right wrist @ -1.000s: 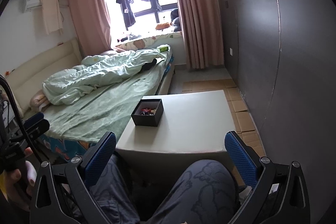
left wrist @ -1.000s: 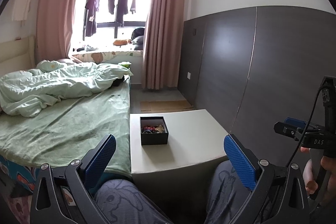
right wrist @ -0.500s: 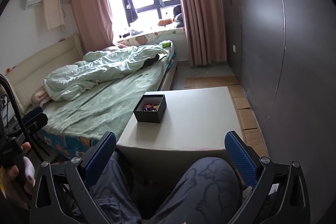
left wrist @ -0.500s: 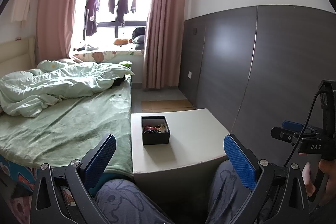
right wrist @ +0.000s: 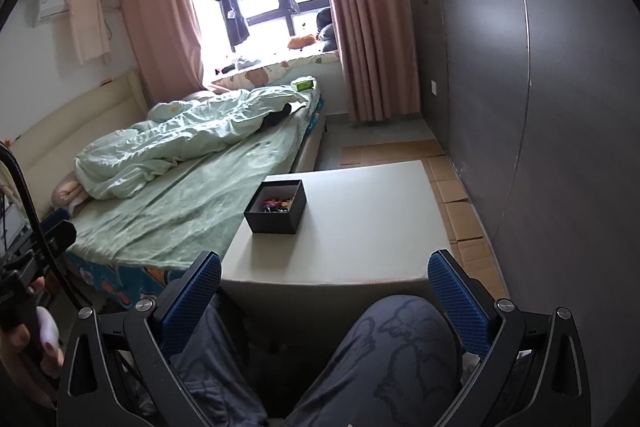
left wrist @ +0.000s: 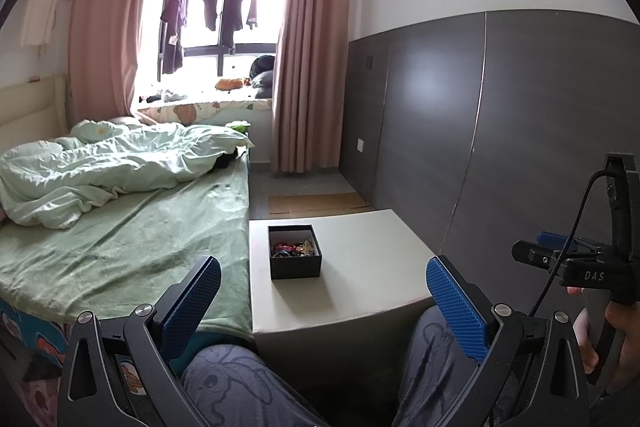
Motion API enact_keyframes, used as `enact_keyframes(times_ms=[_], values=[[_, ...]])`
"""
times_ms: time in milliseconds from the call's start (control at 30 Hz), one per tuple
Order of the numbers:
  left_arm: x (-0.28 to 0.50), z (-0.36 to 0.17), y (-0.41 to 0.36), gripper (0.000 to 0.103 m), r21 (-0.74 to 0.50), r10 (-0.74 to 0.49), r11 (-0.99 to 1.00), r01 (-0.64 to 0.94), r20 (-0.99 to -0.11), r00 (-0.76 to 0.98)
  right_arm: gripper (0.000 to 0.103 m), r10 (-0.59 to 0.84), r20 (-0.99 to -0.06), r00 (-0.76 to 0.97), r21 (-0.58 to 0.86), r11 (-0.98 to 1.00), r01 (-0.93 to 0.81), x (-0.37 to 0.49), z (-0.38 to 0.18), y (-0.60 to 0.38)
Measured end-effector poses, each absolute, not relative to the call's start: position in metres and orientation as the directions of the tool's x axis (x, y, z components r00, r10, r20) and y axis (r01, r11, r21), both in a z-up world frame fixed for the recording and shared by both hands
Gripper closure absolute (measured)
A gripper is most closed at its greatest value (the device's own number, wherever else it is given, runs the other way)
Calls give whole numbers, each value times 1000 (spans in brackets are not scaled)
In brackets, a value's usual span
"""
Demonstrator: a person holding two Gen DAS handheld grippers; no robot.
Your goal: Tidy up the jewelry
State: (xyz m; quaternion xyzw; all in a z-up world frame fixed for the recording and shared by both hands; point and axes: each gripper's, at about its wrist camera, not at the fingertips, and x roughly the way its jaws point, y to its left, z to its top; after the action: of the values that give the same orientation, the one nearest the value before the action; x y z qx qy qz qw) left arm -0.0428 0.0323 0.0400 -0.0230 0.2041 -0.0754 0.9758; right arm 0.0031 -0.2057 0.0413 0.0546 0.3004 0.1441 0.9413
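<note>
While my left gripper [left wrist: 323,297] hangs low in its frame with blue fingers [left wrist: 456,307] spread wide and empty, my right gripper [right wrist: 325,297] sits the same way, fingers [right wrist: 192,299] apart around nothing. Above them in both frames, well apart from either, the black box [left wrist: 295,251] of jewelry [left wrist: 294,247] stands on the pale counter [left wrist: 372,267], toward the counter's left edge beside the green bed [left wrist: 120,235].
</note>
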Motion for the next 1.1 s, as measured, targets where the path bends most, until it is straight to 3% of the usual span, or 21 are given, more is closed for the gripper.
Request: enact_keyframes(times_ms=[1100], values=[[-50, 38, 26, 0, -63, -146, 989, 131, -420, 896, 0, 317, -519, 794, 185, 948, -257, -8, 46, -215]])
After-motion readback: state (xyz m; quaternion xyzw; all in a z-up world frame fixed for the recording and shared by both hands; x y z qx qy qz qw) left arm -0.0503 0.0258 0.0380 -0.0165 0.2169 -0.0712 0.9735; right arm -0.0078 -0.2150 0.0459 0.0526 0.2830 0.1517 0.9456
